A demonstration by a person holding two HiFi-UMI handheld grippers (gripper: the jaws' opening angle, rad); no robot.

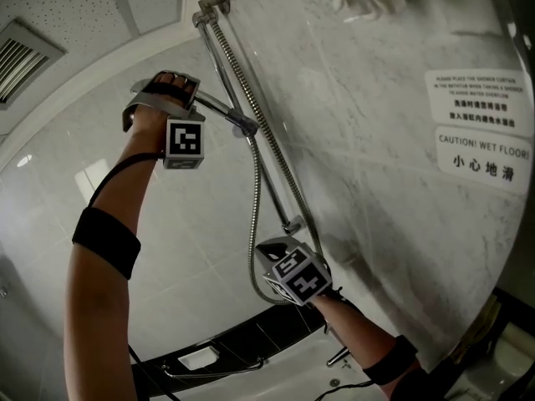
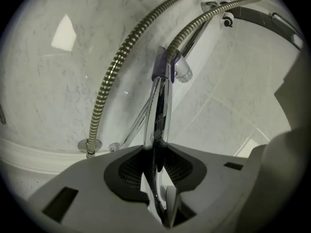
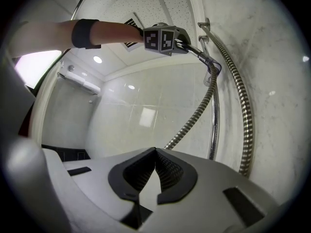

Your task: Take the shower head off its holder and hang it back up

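One marble wall (image 1: 376, 165) behind everything. Chrome slide rail (image 3: 213, 120) fixed to it, braided metal hose (image 3: 245, 106) running alongside. Shower head (image 2: 158, 115) up high, handle end seated in holder (image 1: 244, 125) on rail. Left gripper (image 2: 158, 169) raised, jaws clamped on chrome handle. Right gripper (image 3: 155, 171) low near rail's lower end, jaws together, nothing between them.

Shower head (image 1: 219, 105) mostly hidden behind left gripper (image 1: 191, 92) (only chrome handle shows), wall notice (image 1: 478, 98) small print illegible.
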